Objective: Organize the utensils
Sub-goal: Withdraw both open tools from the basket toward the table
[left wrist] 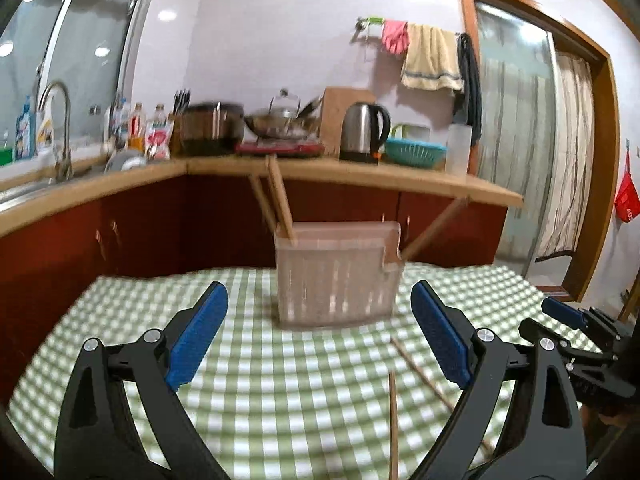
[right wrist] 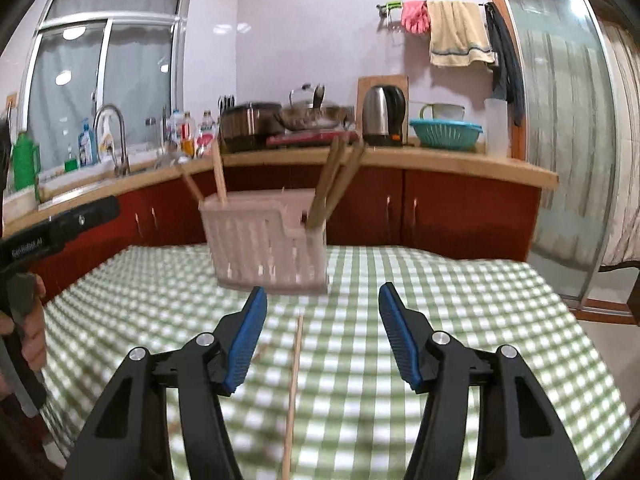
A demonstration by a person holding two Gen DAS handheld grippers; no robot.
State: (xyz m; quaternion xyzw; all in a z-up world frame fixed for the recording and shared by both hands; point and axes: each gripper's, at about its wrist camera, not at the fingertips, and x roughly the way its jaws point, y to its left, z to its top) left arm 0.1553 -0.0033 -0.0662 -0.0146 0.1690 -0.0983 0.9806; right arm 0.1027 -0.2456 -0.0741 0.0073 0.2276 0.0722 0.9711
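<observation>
Left wrist view. I am holding my left gripper [left wrist: 320, 312] with its jaws standing wide apart and nothing between them, over a table [left wrist: 120, 320] that is wearing a green-and-white checked cloth. A pale slatted utensil basket [left wrist: 336, 280] is standing upright ahead of the fingers, with chopsticks [left wrist: 280, 200] leaning out of its left end and one more sticking out at the right. Two loose chopsticks [left wrist: 393, 420] are lying on the cloth near my right finger, apart from the basket. My right gripper [left wrist: 576, 320] is showing at the right edge. Beyond the table, a wooden counter [left wrist: 360, 176] is carrying a steel kettle [left wrist: 366, 132], a teal colander [left wrist: 416, 152], a wok, a pot and bottles; a towel [left wrist: 430, 58] is hanging on the wall.

Right wrist view. I am keeping my right gripper [right wrist: 322, 308] parted as well, gripping nothing. One loose chopstick [right wrist: 294, 384] is lying on the cloth between the fingers, untouched. The basket [right wrist: 264, 248] is standing just beyond the fingertips; only here is its smaller end compartment showing, holding dark utensil handles [right wrist: 334, 184]. My left hand [right wrist: 32, 332] is appearing at the left edge on its black tool, whose small white lettering is too blurred to read. A green flask [right wrist: 25, 160] beside the sink tap [right wrist: 114, 136] is visible in this view alone.
</observation>
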